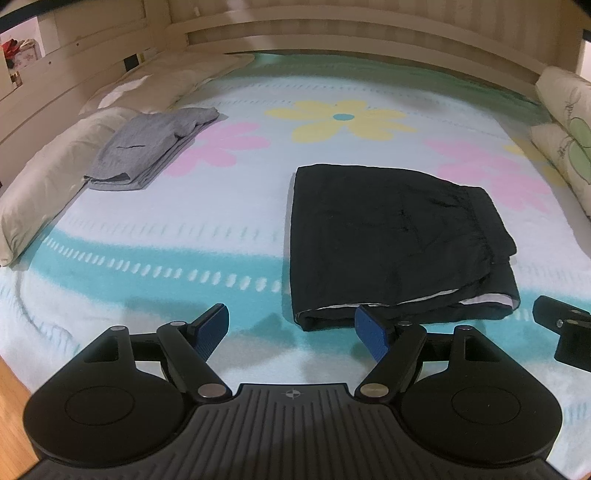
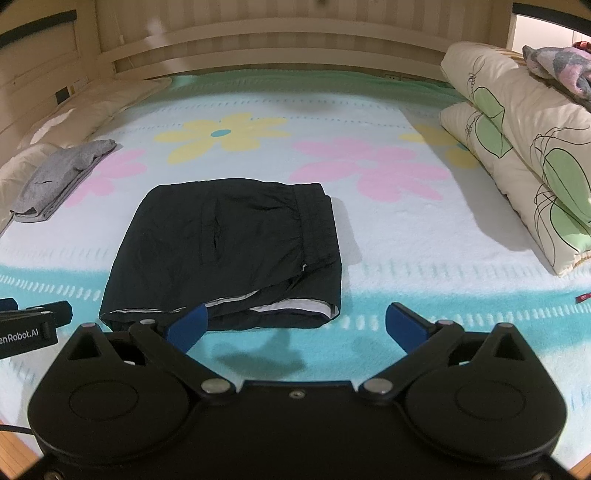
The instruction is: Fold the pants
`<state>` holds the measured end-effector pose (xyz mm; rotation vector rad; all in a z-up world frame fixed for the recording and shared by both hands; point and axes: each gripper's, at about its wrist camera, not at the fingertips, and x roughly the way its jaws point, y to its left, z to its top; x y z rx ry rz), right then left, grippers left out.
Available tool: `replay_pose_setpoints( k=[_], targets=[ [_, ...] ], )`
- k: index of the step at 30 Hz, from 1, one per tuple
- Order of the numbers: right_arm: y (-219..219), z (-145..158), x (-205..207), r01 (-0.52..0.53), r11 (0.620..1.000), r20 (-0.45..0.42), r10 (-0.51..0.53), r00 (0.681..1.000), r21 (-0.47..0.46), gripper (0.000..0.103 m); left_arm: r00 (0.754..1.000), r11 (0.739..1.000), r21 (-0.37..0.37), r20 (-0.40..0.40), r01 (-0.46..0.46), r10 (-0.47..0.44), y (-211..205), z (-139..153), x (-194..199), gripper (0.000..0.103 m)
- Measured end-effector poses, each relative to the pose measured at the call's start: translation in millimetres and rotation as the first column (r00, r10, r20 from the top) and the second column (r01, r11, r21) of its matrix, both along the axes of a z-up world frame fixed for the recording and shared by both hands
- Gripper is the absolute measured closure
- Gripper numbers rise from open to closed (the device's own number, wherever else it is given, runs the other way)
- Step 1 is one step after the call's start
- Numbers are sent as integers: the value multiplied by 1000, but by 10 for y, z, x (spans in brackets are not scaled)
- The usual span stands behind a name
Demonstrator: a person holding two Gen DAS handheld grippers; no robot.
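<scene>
Black pants (image 1: pixel 395 240) lie folded into a flat rectangle on the flowered bed cover, waistband to the right; they also show in the right wrist view (image 2: pixel 229 251). My left gripper (image 1: pixel 291 325) is open and empty, just in front of the pants' near left corner. My right gripper (image 2: pixel 295 325) is open and empty, in front of the pants' near right corner. Part of the right gripper shows at the right edge of the left wrist view (image 1: pixel 565 332), and part of the left gripper at the left edge of the right wrist view (image 2: pixel 33 321).
Folded grey pants (image 1: pixel 147 147) lie at the left by cream pillows (image 1: pixel 48 184). Leaf-print pillows (image 2: pixel 524 147) are stacked at the right. The wooden bed rail (image 1: pixel 332 33) runs along the back. A small red item (image 2: pixel 583 297) lies on the cover at the right.
</scene>
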<state>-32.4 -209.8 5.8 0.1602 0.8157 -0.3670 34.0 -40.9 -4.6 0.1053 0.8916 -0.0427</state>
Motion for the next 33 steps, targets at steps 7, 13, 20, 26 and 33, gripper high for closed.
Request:
replay_pose_setpoints(
  k=[7, 13, 20, 26, 33],
  targets=[
    [2, -2, 2, 1, 1000, -1, -1, 1000, -1, 1, 1000, 1000, 9, 4, 6, -6, -1, -1, -17, 29],
    [3, -4, 2, 0, 1000, -1, 0, 1000, -1, 1, 1000, 1000, 17, 9, 11, -11, -18, -6, -29, 29],
    [7, -11, 3, 0, 1000, -3, 0, 1000, 1, 1, 1000, 1000, 23, 11, 13, -13, -25, -10, -32, 29],
    [12, -19, 3, -1, 1000, -4, 1, 1000, 2, 1, 1000, 1000, 24, 11, 13, -13, -27, -12, -34, 29],
    [22, -30, -3, 1, 1000, -4, -1, 1000, 2, 1, 1000, 1000, 26, 12, 15, -15, -24, -13, -35, 29]
  ],
)
